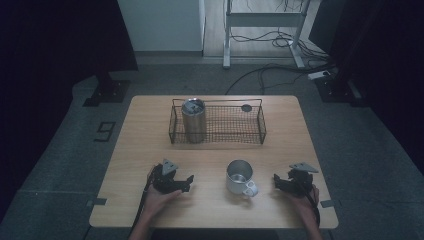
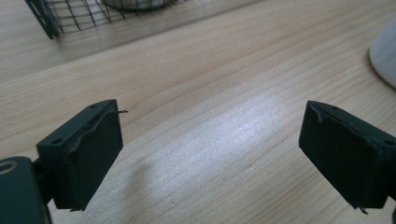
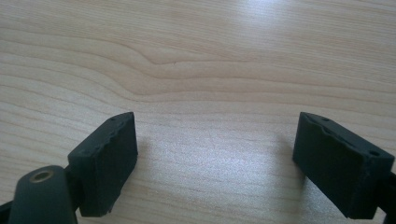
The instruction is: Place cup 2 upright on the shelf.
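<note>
Dim grey floor surrounds a pale wooden table (image 1: 150, 145), with cables and a metal frame on the ground beyond its far edge. On the far half of the table sits a black wire basket (image 1: 260, 125). A tall steel tumbler (image 1: 193, 121) stands upright in the basket's left end, and a small dark round thing (image 1: 246, 107), too small to tell apart, lies by its far right corner.

On the near half, between the two hands, stands a steel mug (image 1: 239, 176), upright, its handle turned toward the near right. It is the thing closest to both tongs and neither touches it.

The left gripper (image 1: 187, 182) rests low on the table to the left of the mug, near it but apart, held from below by the person's left hand (image 1: 159, 199). In the left gripper view its two black jaws stand wide apart over bare wood with nothing between them; the mug's pale wall (image 2: 385, 58) shows at the right edge and the basket's corner (image 2: 44, 23) at the top left.

The right gripper (image 1: 278, 183) lies to the right of the mug, just beside its handle side without contact. In the right gripper view its jaws also stand apart, released, with bare wood grain between them.
</note>
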A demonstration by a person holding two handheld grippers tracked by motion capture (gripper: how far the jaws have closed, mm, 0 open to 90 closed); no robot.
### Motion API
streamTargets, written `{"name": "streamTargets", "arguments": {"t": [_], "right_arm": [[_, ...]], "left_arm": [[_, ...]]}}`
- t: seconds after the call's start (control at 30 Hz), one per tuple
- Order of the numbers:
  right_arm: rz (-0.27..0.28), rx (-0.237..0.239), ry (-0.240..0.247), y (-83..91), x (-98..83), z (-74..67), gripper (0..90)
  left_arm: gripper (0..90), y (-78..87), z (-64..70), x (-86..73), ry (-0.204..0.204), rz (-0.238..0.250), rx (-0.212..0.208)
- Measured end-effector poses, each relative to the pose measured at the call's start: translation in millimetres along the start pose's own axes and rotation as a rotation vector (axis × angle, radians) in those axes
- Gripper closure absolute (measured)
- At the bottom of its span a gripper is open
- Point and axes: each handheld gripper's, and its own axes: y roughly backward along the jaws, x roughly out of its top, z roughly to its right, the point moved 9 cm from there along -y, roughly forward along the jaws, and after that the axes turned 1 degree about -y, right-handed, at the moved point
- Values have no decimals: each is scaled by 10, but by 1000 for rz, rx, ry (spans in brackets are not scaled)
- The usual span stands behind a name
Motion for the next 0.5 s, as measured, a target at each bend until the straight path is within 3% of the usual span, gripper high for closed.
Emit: {"name": "streamTargets", "arguments": {"t": [0.3,0.5], "right_arm": [[36,-10,-3,72,34,-22,148],[84,18,-26,212,126,-57,154]], "left_arm": [[68,5,1,-3,-9,1,4],[74,14,-28,-37,9,5,8]]}}
